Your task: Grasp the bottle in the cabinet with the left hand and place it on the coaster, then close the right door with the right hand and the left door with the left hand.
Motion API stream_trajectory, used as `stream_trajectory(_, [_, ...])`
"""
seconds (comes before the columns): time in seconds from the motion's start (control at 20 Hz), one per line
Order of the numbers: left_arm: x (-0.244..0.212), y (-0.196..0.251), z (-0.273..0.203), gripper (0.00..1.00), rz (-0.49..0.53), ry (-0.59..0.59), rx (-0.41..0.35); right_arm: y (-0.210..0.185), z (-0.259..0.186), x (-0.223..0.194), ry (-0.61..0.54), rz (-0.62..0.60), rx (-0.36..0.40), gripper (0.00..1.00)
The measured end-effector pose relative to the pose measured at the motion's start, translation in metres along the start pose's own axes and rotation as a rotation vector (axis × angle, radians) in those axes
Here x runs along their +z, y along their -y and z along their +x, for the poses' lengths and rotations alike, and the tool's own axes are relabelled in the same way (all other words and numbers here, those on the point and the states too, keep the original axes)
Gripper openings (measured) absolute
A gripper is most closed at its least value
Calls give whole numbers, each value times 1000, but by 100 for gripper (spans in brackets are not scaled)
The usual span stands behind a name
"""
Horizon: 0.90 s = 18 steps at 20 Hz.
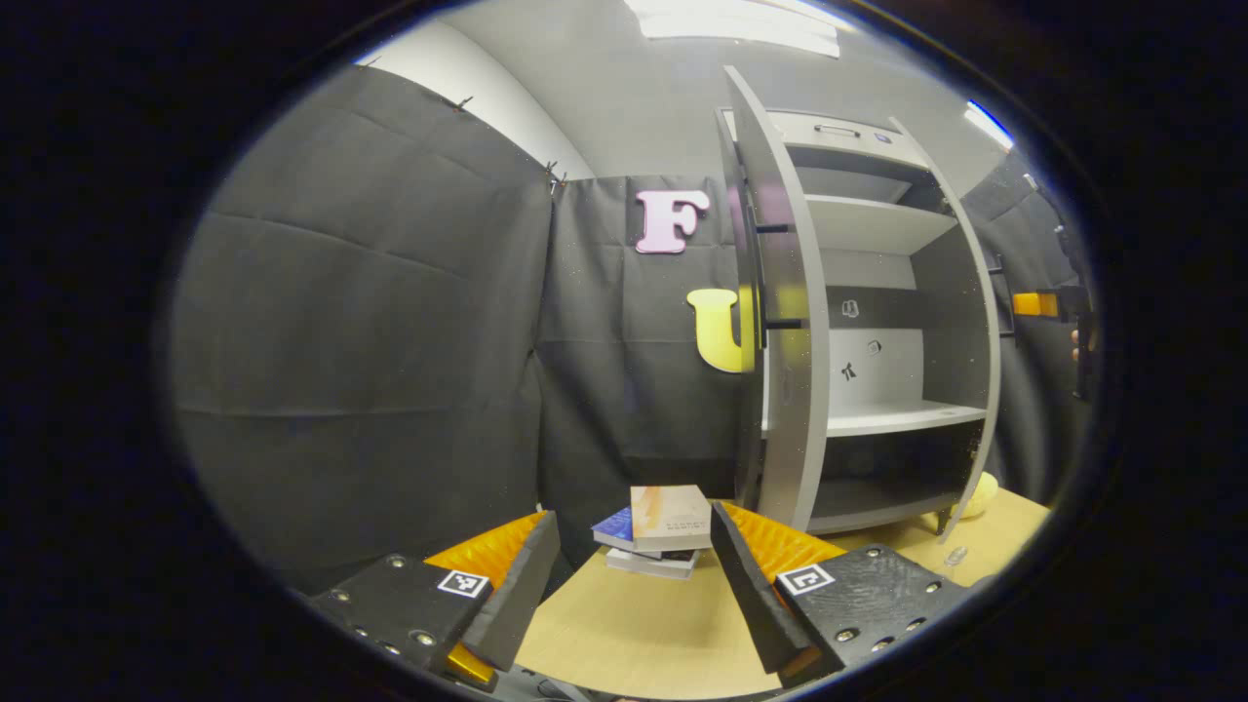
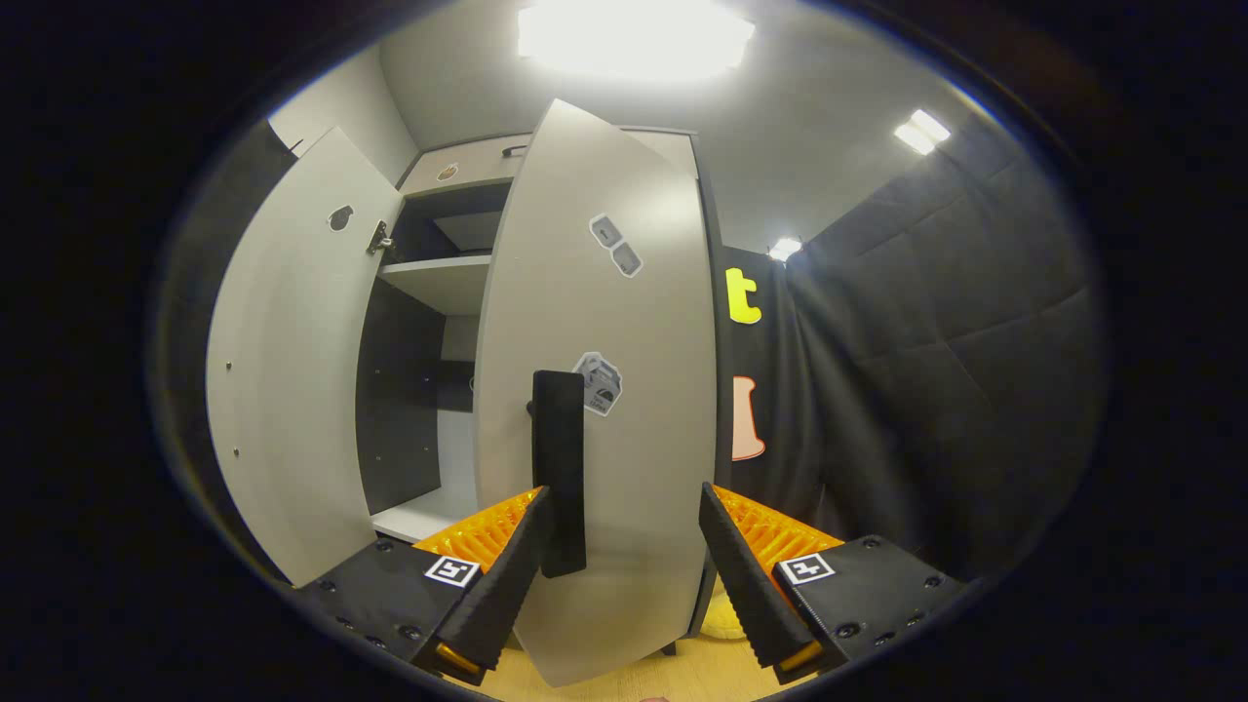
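A pale wooden tabletop [image 1: 643,624] lay under the left gripper [image 1: 634,575], whose jaws stood wide and empty, with a stack of books [image 1: 658,534] just ahead between them. The tall grey cabinet [image 1: 877,322] rose ahead to their right. The right gripper [image 2: 619,556], jaws wide, faced the grey right door [image 2: 604,390]; its black bar handle [image 2: 559,468] sat just inside the left finger, contact unclear. I could not make out the bottle.
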<state>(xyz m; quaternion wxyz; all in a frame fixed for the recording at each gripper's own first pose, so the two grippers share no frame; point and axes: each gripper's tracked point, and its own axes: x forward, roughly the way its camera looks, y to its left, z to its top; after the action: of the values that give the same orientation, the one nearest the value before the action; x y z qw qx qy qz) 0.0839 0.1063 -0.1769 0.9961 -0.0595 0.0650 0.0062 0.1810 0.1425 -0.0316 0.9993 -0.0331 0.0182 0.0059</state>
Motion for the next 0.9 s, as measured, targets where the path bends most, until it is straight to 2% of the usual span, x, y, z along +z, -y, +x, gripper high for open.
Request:
stream_trajectory(0.25, [15,-1,10,98,-10,1,-13,-1,-9,-5,3,-22,8,95])
stream_trajectory(0.3, [23,0,15,91,-13,4,-17,0,-13,-8,-2,-23,8,95])
stream_trajectory(0.35, [33,0,22,91,-16,8,-23,2,-16,-12,-11,-22,8,92])
stream_trajectory(0.4, [43,0,28,91,-15,10,-24,5,-20,-17,-20,-21,7,95])
stream_trajectory(0.5, [60,-2,41,91,-11,10,-25,12,-29,-29,-43,-24,-2,92])
stream_trajectory(0.55, [68,-1,50,84,-11,13,-26,16,-34,-34,-54,-25,-7,95])
stream_trajectory(0.65, [89,1,65,93,-19,33,-38,25,-43,-44,-73,-35,-19,96])
stream_trajectory(0.75, [109,4,76,91,-16,51,-44,34,-52,-52,-85,-43,-31,96])
stream_trajectory(0.8, [117,5,81,98,-12,59,-45,39,-56,-55,-90,-44,-37,96])
stream_trajectory(0.85, [125,4,87,98,-11,66,-48,43,-60,-58,-96,-43,-43,96])
stream_trajectory(0.9, [133,5,93,91,-13,72,-50,46,-64,-61,-100,-40,-48,96])
